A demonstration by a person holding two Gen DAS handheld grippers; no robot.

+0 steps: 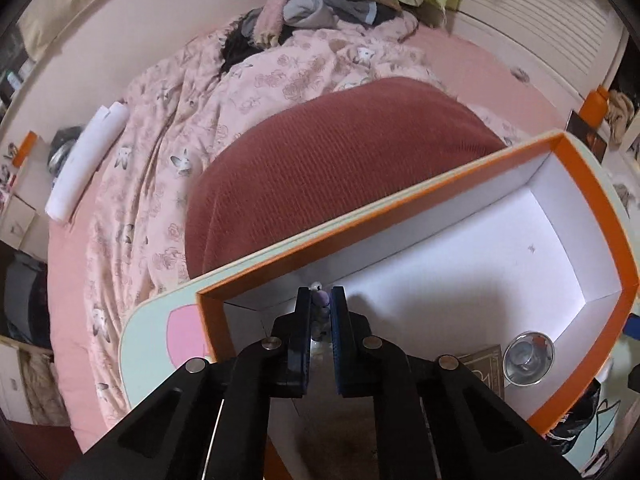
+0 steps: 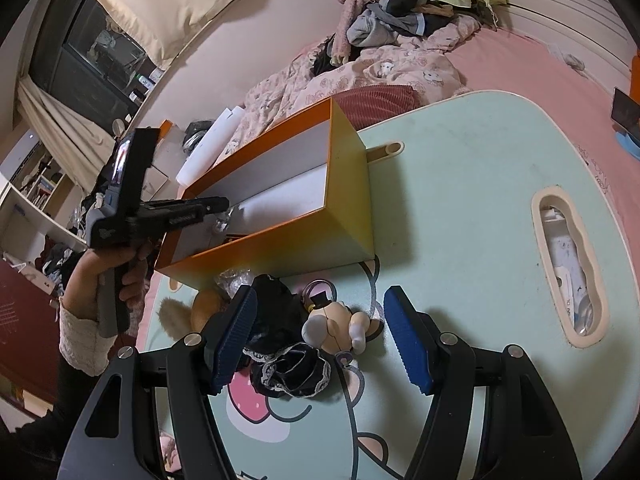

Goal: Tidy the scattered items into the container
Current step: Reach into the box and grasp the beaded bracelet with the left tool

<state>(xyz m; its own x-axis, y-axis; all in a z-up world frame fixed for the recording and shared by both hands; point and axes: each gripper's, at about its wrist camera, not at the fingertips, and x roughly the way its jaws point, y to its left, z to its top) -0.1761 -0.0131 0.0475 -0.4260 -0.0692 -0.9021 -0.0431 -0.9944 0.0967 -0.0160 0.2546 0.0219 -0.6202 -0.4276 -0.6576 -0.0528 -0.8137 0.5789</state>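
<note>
The left claw (image 1: pixel 321 308) points down into the box (image 1: pixel 592 216). Its two jaws are almost shut, with only a thin gap, and a small pale purple thing (image 1: pixel 321 299) sits between the tips. It is too small to tell what it is, or if the pads really press on it. From the right side you can see a hand (image 2: pixel 116 276) holding this claw (image 2: pixel 224 205) over the near end of the box (image 2: pixel 344 196).

The box is orange on the rim and white inside. It stands on the table (image 2: pixel 460 216), which is light green with a cartoon picture on it. A round silver tin (image 1: pixel 529 357) lies on the floor of the box, and a flat brown thing (image 1: pixel 482 364) lies just beside it.

The right claw (image 2: pixel 320 344) is about half open and holds nothing. It hangs over the things on the table in front of the box. Between its jaws lie a small doll (image 2: pixel 340 328) with a tiny black hat and a black lace cloth (image 2: pixel 288 368). A fluffy brown toy (image 2: pixel 188 312) lies to the left, near the box wall. A crinkly clear bag (image 2: pixel 234 280) lies right against the box.

Behind the table is a bed (image 1: pixel 160 160) with a pink flower blanket and a red pillow (image 1: pixel 340 168).
</note>
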